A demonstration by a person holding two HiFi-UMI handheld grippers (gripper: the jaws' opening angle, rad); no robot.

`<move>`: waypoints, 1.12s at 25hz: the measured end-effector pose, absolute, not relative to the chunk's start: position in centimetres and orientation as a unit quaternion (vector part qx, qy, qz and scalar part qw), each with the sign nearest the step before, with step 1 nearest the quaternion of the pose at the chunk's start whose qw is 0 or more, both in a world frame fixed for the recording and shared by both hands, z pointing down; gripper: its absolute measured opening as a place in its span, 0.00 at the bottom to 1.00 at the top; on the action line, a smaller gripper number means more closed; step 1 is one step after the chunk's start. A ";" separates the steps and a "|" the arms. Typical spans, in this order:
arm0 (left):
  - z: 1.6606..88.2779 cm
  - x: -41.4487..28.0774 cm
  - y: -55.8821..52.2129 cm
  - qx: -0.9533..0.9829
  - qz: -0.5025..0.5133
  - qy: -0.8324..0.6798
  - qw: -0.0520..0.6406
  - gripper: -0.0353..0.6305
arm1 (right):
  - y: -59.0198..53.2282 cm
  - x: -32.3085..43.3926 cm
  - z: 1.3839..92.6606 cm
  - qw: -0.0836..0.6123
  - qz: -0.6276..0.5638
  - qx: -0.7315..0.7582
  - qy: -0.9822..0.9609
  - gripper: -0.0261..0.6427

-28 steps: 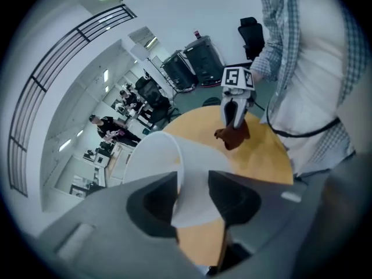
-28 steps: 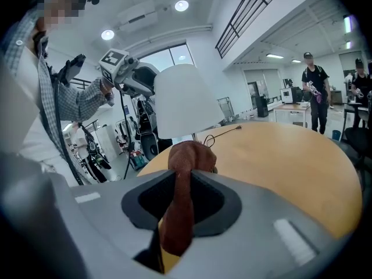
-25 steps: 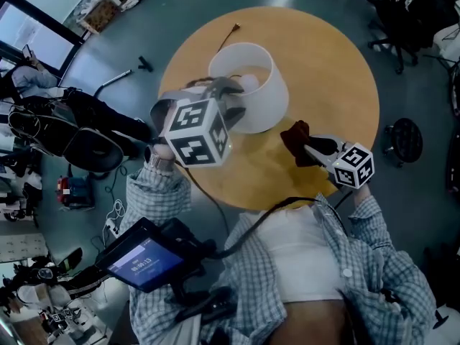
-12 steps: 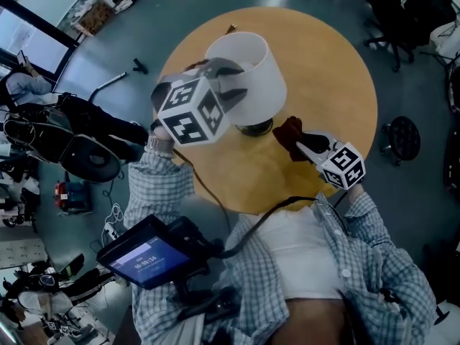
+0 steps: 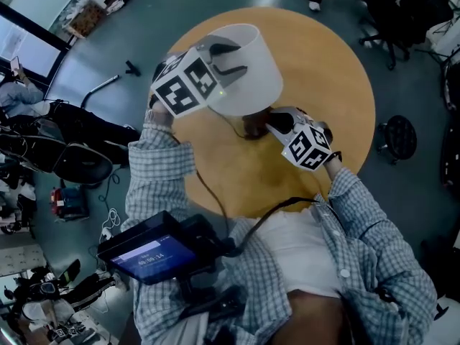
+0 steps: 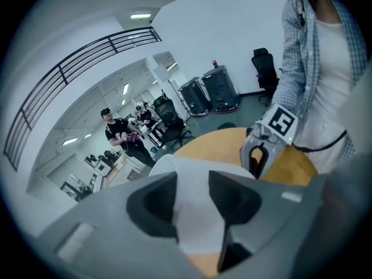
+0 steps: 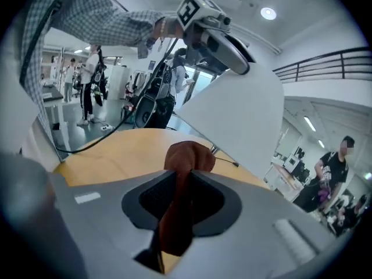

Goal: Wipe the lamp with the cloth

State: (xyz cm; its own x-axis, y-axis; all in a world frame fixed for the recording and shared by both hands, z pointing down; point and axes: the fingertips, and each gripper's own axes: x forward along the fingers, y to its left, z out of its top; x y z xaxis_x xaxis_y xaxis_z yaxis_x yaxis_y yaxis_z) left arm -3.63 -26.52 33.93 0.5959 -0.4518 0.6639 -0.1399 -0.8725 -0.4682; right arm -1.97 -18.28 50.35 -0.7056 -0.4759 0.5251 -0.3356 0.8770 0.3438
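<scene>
The lamp's white shade (image 5: 248,70) leans over on the round wooden table (image 5: 330,85). My left gripper (image 5: 226,60) has the shade's rim between its jaws. In the left gripper view the white wall (image 6: 192,225) fills the gap and touches both pads; the jaws have just been opening a little. My right gripper (image 5: 273,121) is shut on the dark red cloth (image 7: 187,158). It reaches in under the shade's lower edge, close to the lamp's dark base (image 5: 248,128). The shade (image 7: 238,115) looms just beyond the cloth.
A thin cord (image 7: 226,161) runs across the table behind the cloth. A tablet (image 5: 154,254) hangs at the person's chest. Office chairs (image 5: 402,139) stand to the right of the table, and people (image 6: 122,135) stand further off in the room.
The left gripper has swung the shade from opening-up to leaning on its side. The right gripper has rolled and carried the cloth left, from beside the lamp to under the shade.
</scene>
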 end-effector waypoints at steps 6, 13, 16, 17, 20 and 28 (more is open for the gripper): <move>33.9 -2.6 -27.7 -0.876 -0.415 0.165 0.185 0.31 | -21.5 -3.1 51.4 0.355 -0.196 0.244 -0.881 0.16; 33.2 -4.3 -27.6 -0.878 -0.407 0.174 0.184 0.31 | -19.1 -6.4 55.8 0.407 -0.211 0.204 -0.865 0.15; 33.1 -5.1 -27.8 -0.877 -0.408 0.180 0.177 0.32 | -15.9 -7.4 58.3 0.428 -0.207 0.162 -0.865 0.15; 33.0 -5.3 -27.8 -0.877 -0.409 0.182 0.176 0.32 | -14.7 -7.5 59.1 0.433 -0.204 0.149 -0.865 0.15; 33.0 -5.3 -27.5 -0.877 -0.408 0.183 0.176 0.32 | -11.9 -7.3 60.9 0.444 -0.193 0.126 -0.866 0.15; 33.0 -4.7 -27.2 -0.876 -0.407 0.185 0.182 0.31 | -16.4 -5.7 58.5 0.428 -0.198 0.184 -0.863 0.15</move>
